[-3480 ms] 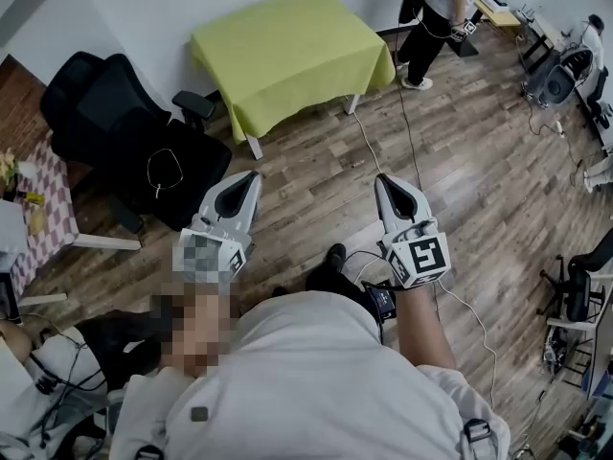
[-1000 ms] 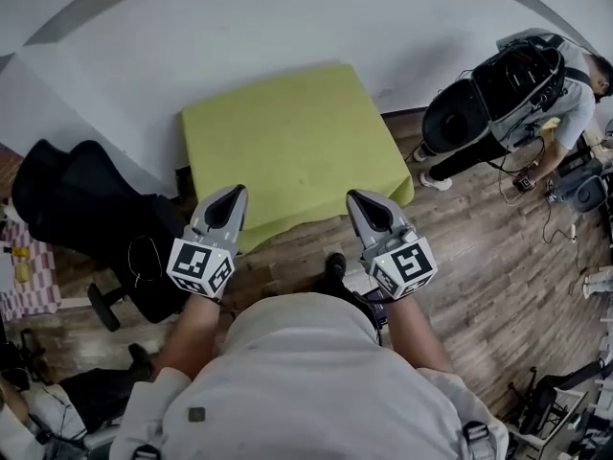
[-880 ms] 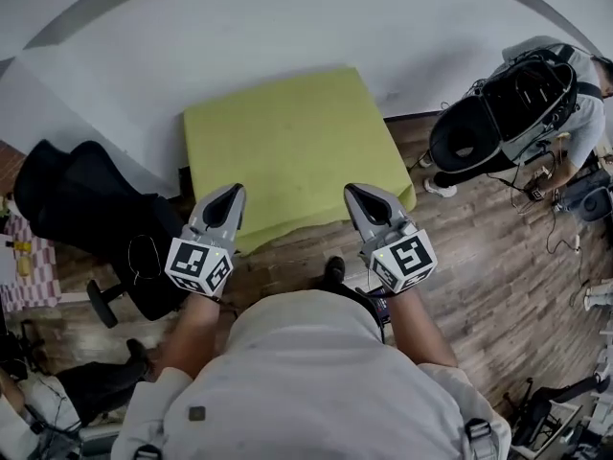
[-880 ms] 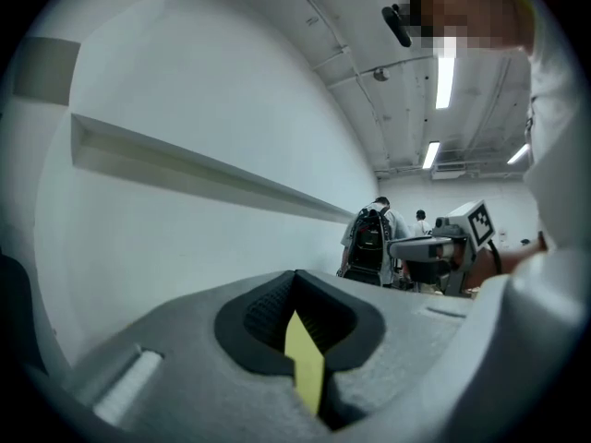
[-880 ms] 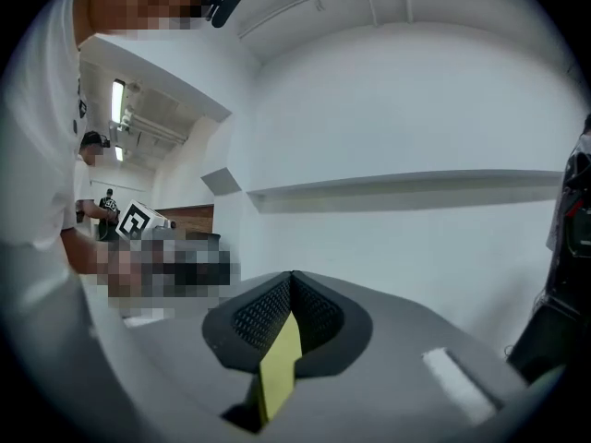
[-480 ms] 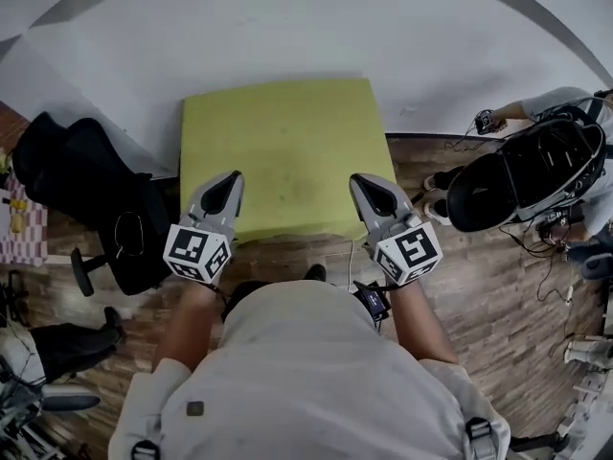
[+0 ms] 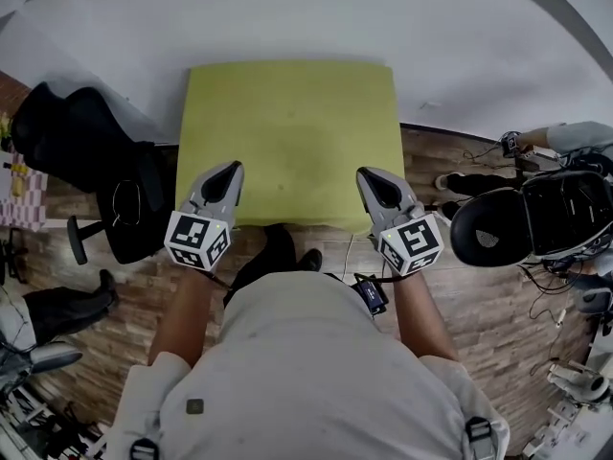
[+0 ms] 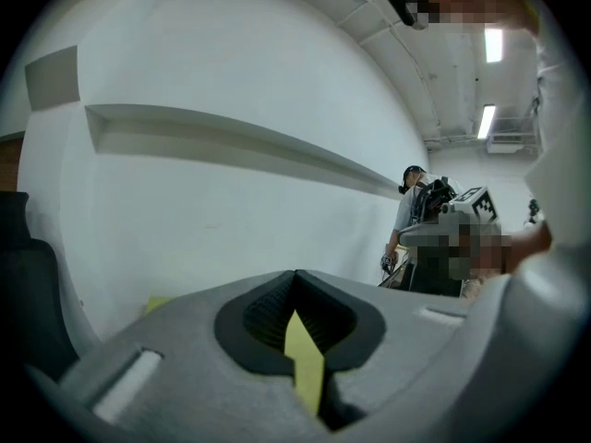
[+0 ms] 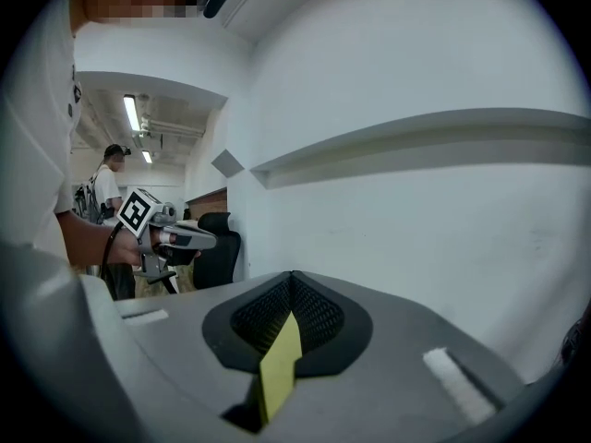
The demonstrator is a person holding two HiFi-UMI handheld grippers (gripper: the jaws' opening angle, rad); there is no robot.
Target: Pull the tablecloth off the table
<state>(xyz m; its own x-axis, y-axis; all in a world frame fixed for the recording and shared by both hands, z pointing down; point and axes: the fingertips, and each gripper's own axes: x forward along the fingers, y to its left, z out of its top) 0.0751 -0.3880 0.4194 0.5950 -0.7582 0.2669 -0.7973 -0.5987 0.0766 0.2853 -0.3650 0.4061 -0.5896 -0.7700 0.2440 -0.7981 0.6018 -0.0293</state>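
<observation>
Yellow-green tablecloth (image 7: pixel 287 132) covers a square table pushed against a white wall (image 7: pixel 287 17). It lies flat, with its hem hanging over the near edge. The person stands at that edge, with the left gripper (image 7: pixel 230 172) over its left part and the right gripper (image 7: pixel 372 178) toward its right end. Both pairs of jaws are pressed together and hold nothing; only a thin strip of the cloth's colour shows through the slit below them. This looks like the approach, with no pulling begun. Next, the jaws probably need to spread, drop to the hem and pinch it before drawing back. A black office chair (image 7: pixel 77 151) stands left of the table on the wooden floor (image 7: pixel 479 286). Another person (image 7: pixel 536 228) bends at the right.
</observation>
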